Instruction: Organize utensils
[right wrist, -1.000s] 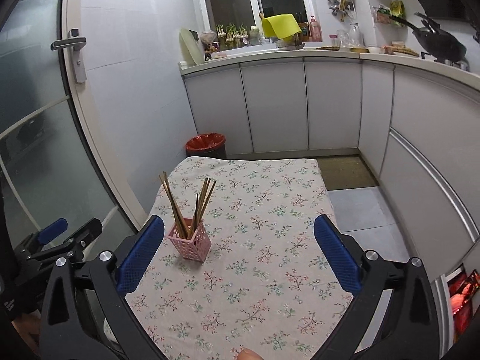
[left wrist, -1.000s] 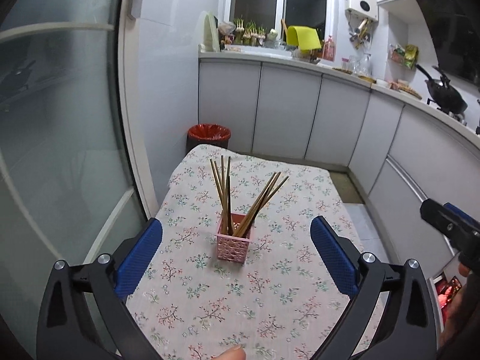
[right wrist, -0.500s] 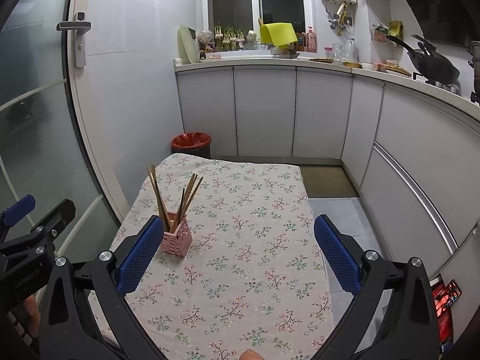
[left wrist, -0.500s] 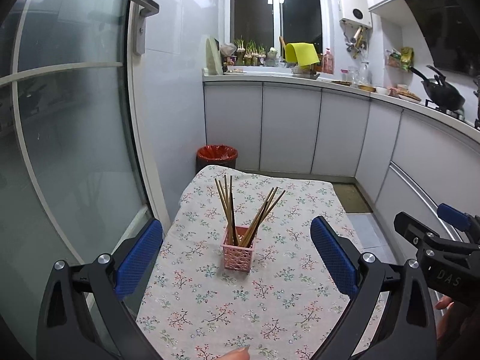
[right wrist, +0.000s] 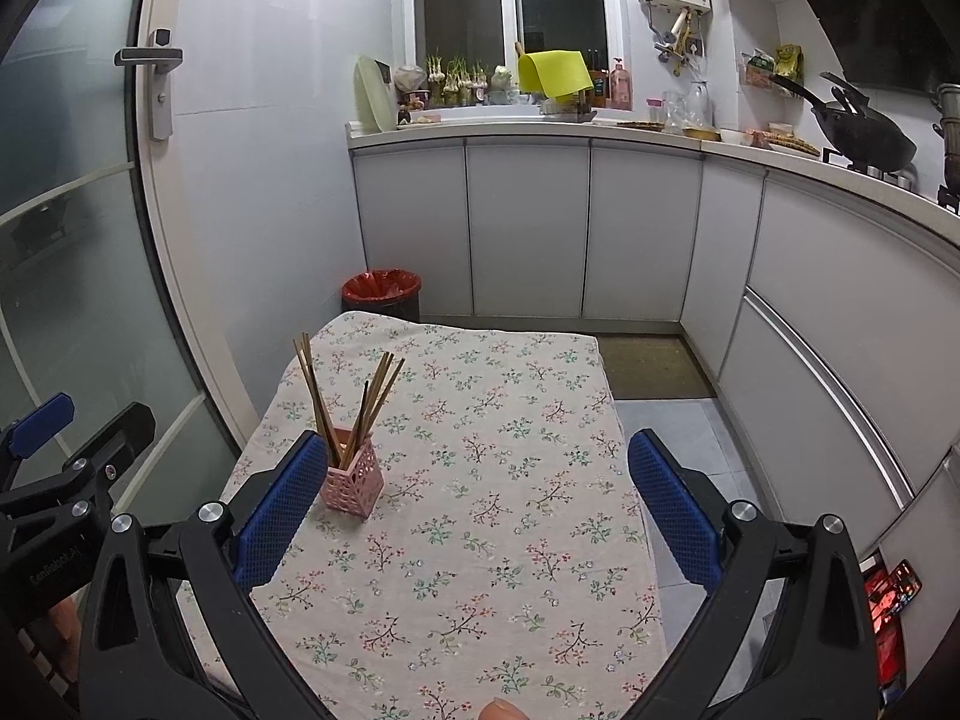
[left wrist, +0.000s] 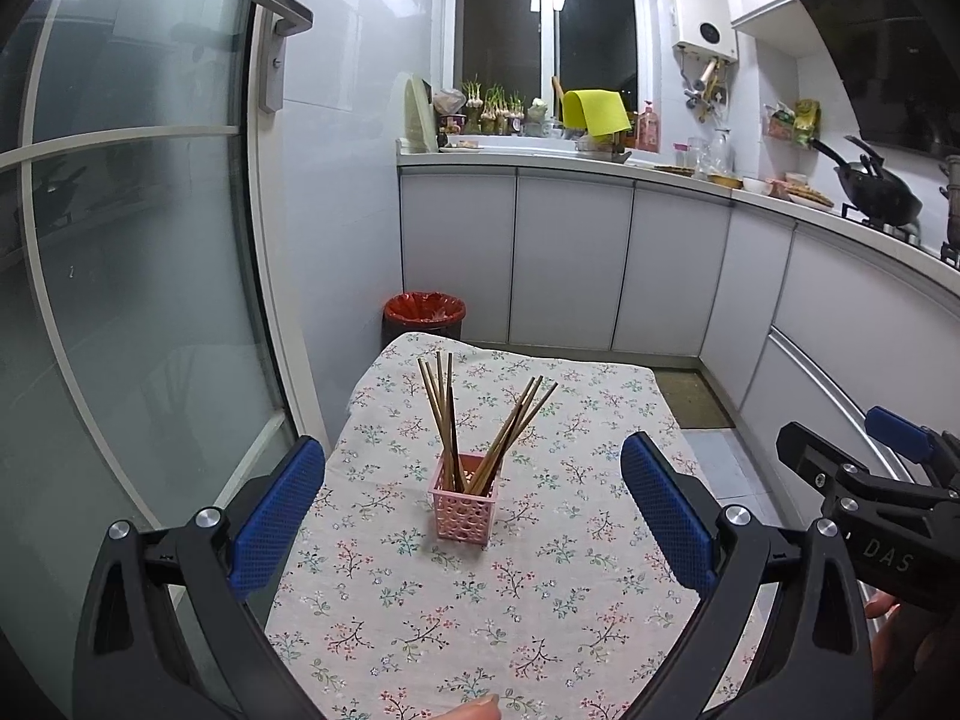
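A small pink perforated holder (left wrist: 463, 503) stands upright on the floral tablecloth (left wrist: 540, 570), with several wooden chopsticks (left wrist: 480, 426) fanned out of it. The same holder (right wrist: 351, 480) and chopsticks (right wrist: 348, 402) appear at the left in the right wrist view, just beyond the left blue pad. My left gripper (left wrist: 474, 522) is open, held back from the holder and above the table, nothing between its pads. My right gripper (right wrist: 480, 516) is open too, over the bare cloth to the right of the holder. Each gripper shows at the edge of the other's view.
A red-lined bin (left wrist: 425, 313) stands on the floor past the table's far end. A glass door (left wrist: 120, 300) runs along the left. White kitchen cabinets (left wrist: 570, 258) curve along the back and right, with a wok (left wrist: 879, 195) on the counter.
Both grippers have drawn back and tilted up, so the holder looks smaller and farther and more of the kitchen shows. Both stay open. The holder has not moved.
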Demonstrator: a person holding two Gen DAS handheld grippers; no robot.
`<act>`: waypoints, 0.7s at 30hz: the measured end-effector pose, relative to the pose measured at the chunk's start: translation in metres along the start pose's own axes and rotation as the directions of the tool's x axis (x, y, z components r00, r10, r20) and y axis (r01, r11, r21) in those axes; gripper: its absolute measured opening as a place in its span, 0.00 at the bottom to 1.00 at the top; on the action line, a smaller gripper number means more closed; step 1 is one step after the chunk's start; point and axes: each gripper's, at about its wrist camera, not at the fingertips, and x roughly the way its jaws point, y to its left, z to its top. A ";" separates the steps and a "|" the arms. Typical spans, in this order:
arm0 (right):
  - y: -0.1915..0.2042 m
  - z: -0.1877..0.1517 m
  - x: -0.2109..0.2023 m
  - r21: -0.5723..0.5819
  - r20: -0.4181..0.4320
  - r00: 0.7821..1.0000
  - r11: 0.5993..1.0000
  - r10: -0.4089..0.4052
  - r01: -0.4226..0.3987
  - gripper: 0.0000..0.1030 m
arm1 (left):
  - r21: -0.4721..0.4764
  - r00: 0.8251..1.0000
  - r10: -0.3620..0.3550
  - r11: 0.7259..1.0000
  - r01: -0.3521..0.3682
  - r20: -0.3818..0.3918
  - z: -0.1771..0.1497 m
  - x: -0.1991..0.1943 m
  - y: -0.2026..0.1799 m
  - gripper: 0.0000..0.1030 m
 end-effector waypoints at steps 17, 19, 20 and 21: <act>0.001 0.001 -0.001 0.001 0.011 1.000 1.000 0.005 -0.005 0.93 | -0.010 1.000 0.001 1.000 -0.001 0.011 0.001 -0.003 0.003 0.93; 0.002 0.001 -0.001 0.000 0.012 1.000 1.000 0.004 -0.004 0.93 | -0.010 1.000 0.001 1.000 -0.001 0.012 0.001 -0.003 0.003 0.93; 0.002 0.001 -0.001 0.001 0.012 1.000 1.000 0.005 -0.005 0.93 | -0.010 1.000 0.001 1.000 -0.001 0.012 0.001 -0.003 0.003 0.93; 0.002 0.001 -0.001 0.002 0.012 1.000 1.000 0.005 -0.005 0.93 | -0.009 1.000 0.002 1.000 -0.002 0.012 0.001 -0.003 0.004 0.93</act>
